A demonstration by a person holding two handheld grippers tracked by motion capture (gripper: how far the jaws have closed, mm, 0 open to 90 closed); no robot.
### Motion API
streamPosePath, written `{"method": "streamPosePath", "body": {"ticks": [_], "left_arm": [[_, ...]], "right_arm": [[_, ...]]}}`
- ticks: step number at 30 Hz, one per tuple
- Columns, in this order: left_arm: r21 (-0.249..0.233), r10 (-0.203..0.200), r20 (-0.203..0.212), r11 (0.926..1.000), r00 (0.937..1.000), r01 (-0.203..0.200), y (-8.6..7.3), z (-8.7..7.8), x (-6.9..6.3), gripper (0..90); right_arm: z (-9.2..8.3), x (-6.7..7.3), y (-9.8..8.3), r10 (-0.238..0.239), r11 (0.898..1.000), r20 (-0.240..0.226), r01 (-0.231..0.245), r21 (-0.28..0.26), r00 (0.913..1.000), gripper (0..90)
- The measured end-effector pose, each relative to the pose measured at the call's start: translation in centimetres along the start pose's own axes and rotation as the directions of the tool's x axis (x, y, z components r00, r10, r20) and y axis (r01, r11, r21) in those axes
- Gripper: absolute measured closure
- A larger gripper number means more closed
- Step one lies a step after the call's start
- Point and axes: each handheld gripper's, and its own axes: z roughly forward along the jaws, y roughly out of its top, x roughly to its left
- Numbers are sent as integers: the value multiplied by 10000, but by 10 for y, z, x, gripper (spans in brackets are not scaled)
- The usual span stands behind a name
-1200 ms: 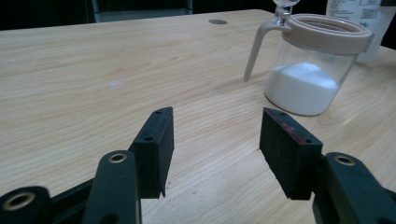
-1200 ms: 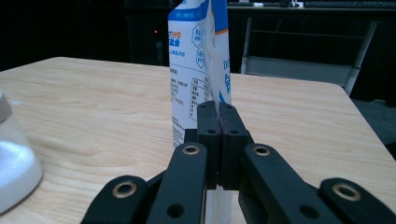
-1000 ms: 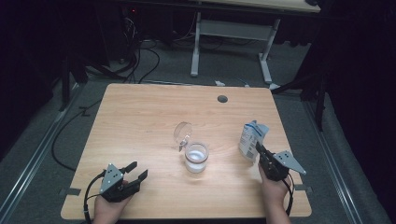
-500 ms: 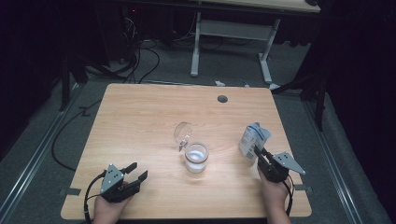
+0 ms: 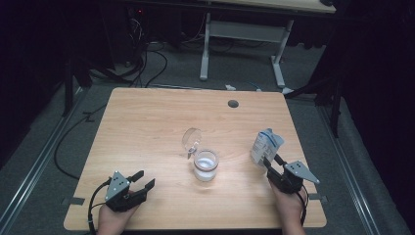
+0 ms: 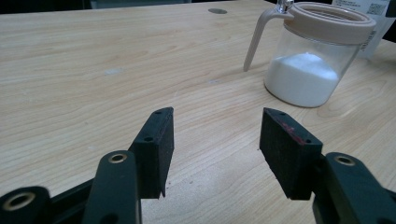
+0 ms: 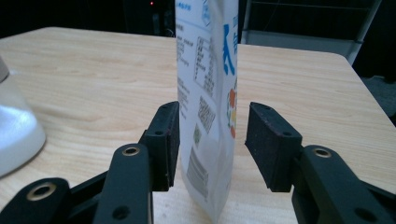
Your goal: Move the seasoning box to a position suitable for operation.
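- The right gripper [image 7: 212, 140] had just been opening; the white pouch [image 7: 208, 93] stood upright between its parted jaws at the table's [image 5: 147, 127] right edge.
- The left gripper [image 6: 215, 149] sat wide and empty, low at the near-left corner, facing the sugar jar [image 6: 317, 56].

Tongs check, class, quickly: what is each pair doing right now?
Left tongs: open, nothing between them, resting on the table.
Right tongs: just been opening, the white pouch stands between them, no longer clamped.
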Motion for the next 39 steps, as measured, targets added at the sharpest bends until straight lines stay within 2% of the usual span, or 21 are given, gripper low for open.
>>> {"method": "streamPosePath", "body": {"ticks": [3, 13, 22, 33, 39], "left_arm": [[136, -58, -19, 9999, 10000, 58, 0, 1, 0, 453], [206, -16, -163, 9998, 9999, 19, 1, 2, 1, 457], [264, 104, -30, 9996, 9999, -103, 2, 4, -3, 436], [301, 109, -212, 9995, 9997, -102, 1, 5, -5, 461], [349, 132, -176, 9993, 9998, -126, 1, 7, -6, 476]], "right_arm": [[-3, 2, -2, -140, 9998, 69, 139, 144, 9999, 539], [-17, 3, -6, 59, 9997, 150, -62, 241, 9999, 536], [-30, 9, -13, 14, 9995, 19, -15, 316, 10000, 535], [-35, 18, -17, -45, 9987, -278, 60, 511, 9996, 546], [-31, 28, -15, -285, 9980, -622, 319, 545, 9977, 566]]}}
